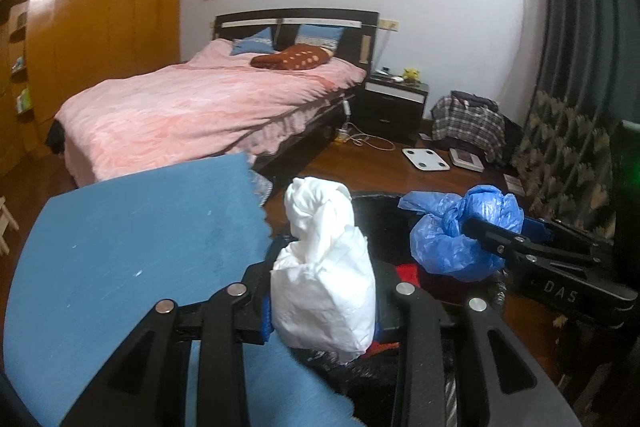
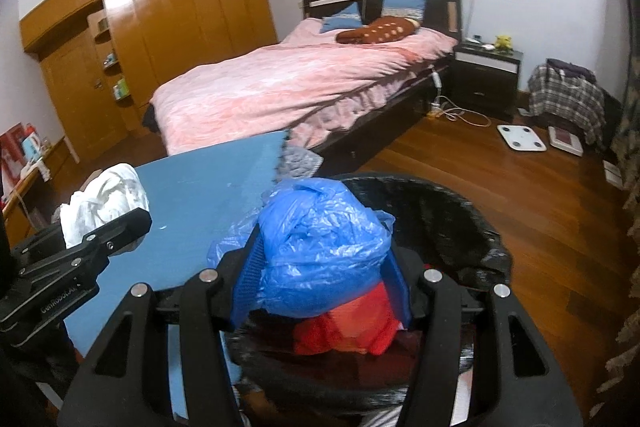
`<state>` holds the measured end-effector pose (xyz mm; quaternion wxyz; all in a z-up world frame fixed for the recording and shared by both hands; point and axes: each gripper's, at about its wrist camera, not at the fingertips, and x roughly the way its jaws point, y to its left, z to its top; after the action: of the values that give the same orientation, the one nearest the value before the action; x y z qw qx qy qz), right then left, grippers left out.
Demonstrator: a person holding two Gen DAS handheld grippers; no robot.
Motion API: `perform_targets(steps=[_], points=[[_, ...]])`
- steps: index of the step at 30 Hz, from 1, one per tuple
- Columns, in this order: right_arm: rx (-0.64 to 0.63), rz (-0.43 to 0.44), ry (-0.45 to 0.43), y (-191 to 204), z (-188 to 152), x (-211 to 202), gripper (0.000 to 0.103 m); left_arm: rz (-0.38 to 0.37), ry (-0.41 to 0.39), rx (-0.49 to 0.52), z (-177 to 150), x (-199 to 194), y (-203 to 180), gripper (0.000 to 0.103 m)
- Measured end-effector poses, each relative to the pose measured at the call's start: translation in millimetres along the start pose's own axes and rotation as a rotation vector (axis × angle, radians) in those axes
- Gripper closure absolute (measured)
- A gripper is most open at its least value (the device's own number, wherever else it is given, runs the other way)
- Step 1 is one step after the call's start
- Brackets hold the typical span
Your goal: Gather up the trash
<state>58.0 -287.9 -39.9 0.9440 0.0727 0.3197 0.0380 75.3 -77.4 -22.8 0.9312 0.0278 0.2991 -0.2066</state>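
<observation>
My left gripper is shut on a crumpled white tissue wad and holds it at the near edge of a black-lined trash bin. My right gripper is shut on a crumpled blue plastic bag and holds it over the same bin. Red trash lies inside the bin under the bag. The right gripper with the blue bag shows in the left wrist view. The left gripper with the white wad shows at the left of the right wrist view.
A blue tabletop lies left of the bin. Behind are a bed with a pink cover, a dark nightstand, a white scale on the wood floor, a plaid-covered chair and curtains.
</observation>
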Motion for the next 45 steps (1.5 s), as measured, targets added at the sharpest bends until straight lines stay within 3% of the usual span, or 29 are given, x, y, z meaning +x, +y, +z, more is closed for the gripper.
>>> perform_targets(steps=[10,24,31,38,45], points=[[0.023,-0.072,0.018,-44,-7,15,0.05,-0.049,0.017,0.043,11,41,-30,0.069],[0.052,-0.104,0.059,-72,-12,49,0.048,-0.087,0.074,0.072,17,93,-47,0.067],[0.063,-0.141,0.047,-78,-9,51,0.019,-0.103,0.072,0.039,22,95,-38,0.034],[0.076,-0.14,0.037,-77,-6,41,0.01,-0.077,0.046,-0.008,29,79,-19,0.016],[0.055,-0.101,0.029,-59,-2,23,0.007,-0.014,0.019,-0.01,30,46,5,0.007]])
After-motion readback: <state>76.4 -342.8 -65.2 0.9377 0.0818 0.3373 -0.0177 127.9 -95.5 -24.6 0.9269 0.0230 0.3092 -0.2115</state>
